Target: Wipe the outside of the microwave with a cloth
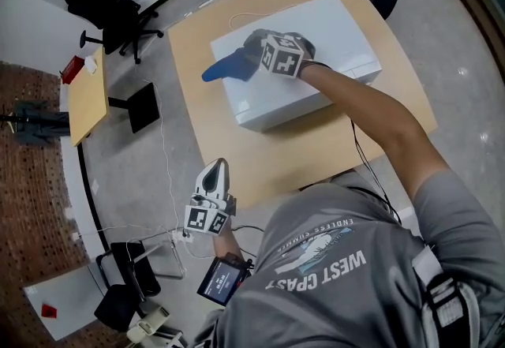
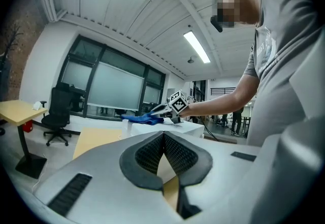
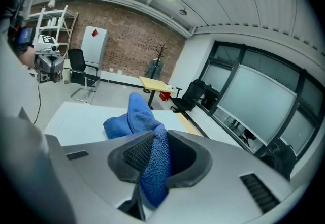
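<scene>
Blue cloth [image 1: 223, 67]; shirt [image 1: 331, 291] maybe "WEST COAST"

My right gripper [image 1: 251, 57] lies on top of the white microwave [image 1: 323, 31], which sits toward the far side of the wooden table [image 1: 207, 121]. A blue cloth [image 1: 223, 68] sticks out of the gripper's front and reaches over the left edge of the microwave's top. My bare forearm [image 1: 371, 106] stretches back across the table's near edge. My left gripper [image 1: 214, 171] hangs just off the table's left edge near its near corner, its jaws drawn together to a point with nothing in them.
</scene>
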### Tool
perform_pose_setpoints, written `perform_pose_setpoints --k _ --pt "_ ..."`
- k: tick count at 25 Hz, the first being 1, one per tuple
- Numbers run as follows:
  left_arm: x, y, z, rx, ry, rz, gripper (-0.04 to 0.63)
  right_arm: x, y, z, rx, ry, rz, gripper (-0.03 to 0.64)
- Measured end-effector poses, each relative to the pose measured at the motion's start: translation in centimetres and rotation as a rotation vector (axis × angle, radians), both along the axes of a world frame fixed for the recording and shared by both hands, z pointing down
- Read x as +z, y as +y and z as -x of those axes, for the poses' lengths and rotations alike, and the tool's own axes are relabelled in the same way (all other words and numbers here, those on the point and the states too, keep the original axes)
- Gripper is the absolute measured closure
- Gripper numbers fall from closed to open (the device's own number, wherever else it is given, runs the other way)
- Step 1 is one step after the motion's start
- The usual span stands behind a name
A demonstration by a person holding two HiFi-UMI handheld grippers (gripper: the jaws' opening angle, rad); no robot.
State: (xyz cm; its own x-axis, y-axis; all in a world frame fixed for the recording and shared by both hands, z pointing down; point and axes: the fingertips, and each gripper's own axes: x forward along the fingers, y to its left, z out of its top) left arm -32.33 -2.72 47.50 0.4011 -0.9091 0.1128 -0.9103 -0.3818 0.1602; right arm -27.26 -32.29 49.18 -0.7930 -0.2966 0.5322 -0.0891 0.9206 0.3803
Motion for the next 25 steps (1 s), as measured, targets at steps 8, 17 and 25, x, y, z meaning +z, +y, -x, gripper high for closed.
perform_pose_setpoints --k 8,17,25 --pt "-1.7 -3.8 -3.8 -0.016 -0.004 -0.020 0.572 0.5 -8.2 -16.5 0.177 0.073 0.004 0.534" --pt "-3.0 -7.0 -8.2 -0.030 -0.022 -0.039 0.572 0.6 -11.2 -30.5 0.331 0.053 0.052 0.534" --pt "-3.7 -8.3 -11.1 -0.061 -0.039 -0.033 0.572 0.3 -6.4 -32.2 0.278 -0.111 0.181 0.534"
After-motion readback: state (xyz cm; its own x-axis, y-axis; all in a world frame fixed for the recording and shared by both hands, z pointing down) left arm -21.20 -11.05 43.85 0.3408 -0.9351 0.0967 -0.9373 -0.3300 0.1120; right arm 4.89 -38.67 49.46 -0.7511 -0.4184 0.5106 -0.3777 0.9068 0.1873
